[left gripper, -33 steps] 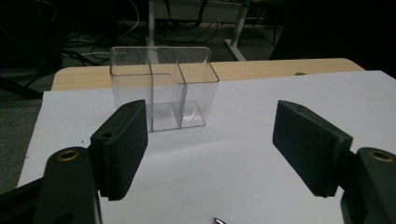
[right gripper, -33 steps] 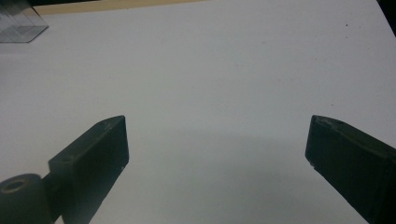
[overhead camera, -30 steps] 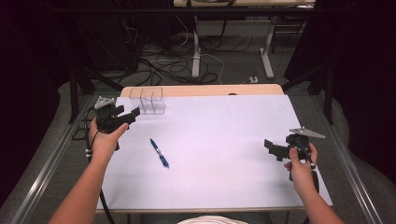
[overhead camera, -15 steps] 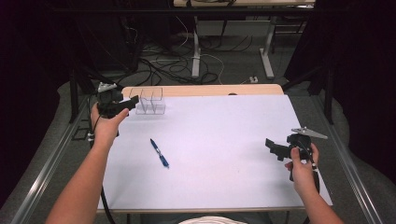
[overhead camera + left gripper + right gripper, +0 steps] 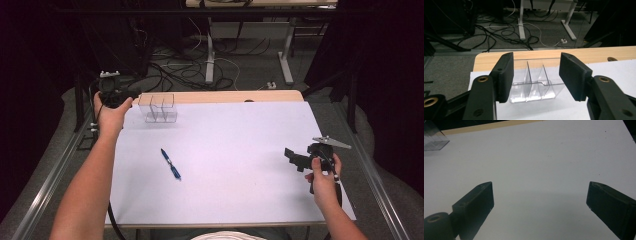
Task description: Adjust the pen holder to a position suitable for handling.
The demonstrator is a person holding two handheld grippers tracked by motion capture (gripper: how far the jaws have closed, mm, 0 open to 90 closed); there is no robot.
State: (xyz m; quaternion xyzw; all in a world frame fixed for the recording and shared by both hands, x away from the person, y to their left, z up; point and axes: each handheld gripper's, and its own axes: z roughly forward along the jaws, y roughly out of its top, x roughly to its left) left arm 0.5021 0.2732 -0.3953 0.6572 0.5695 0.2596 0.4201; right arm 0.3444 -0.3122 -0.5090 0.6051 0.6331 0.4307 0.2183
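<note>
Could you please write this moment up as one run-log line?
left gripper: open, facing clear organizer | right gripper: open, above white sheet | blue pen: lying untouched

A: Clear divided organizer (image 5: 434, 140) cut off at the right gripper view's top-left corner; compartments unreadable.
B: Noted. Blue pen (image 5: 170, 163) in high view: tip end too small to tell.
</note>
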